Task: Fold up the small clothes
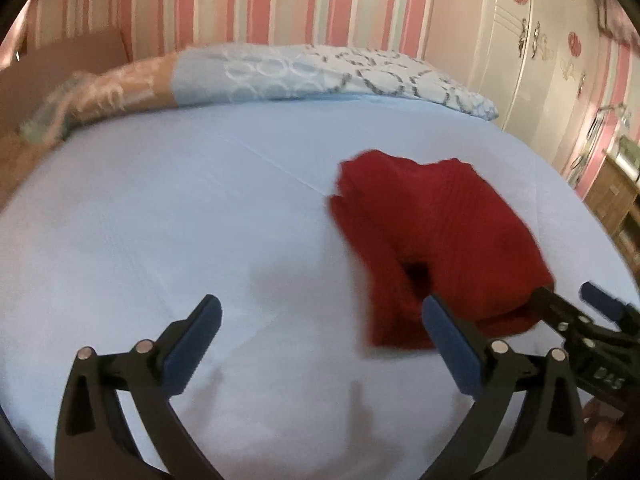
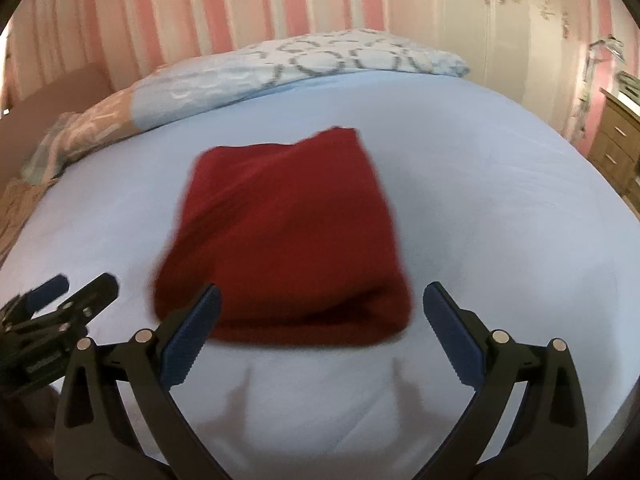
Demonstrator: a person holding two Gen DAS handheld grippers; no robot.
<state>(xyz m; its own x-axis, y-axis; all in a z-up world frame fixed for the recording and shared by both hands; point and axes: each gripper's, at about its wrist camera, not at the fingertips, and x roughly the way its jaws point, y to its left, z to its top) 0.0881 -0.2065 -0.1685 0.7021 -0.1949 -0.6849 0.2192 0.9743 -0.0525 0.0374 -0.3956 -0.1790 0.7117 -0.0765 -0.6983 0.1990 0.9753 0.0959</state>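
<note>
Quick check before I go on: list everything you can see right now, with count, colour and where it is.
red garment: one, dark red, folded into a rough rectangle, lying mid-bed on the sheet
bed sheet: one, pale blue, covering the bed
pillow: one, pale blue-white with grey ring pattern, at the head of the bed
patterned cloth: one, peach and white, bunched at the far left of the bed head
wall: pink, white and grey stripes, behind the bed
wardrobe: one, white with red decals, far right
wooden drawers: one unit, brown, right edge
left gripper: one, black with blue fingers, open, empty, above sheet
right gripper: one, black and blue, open around the garment's near edge, not gripping it
</note>
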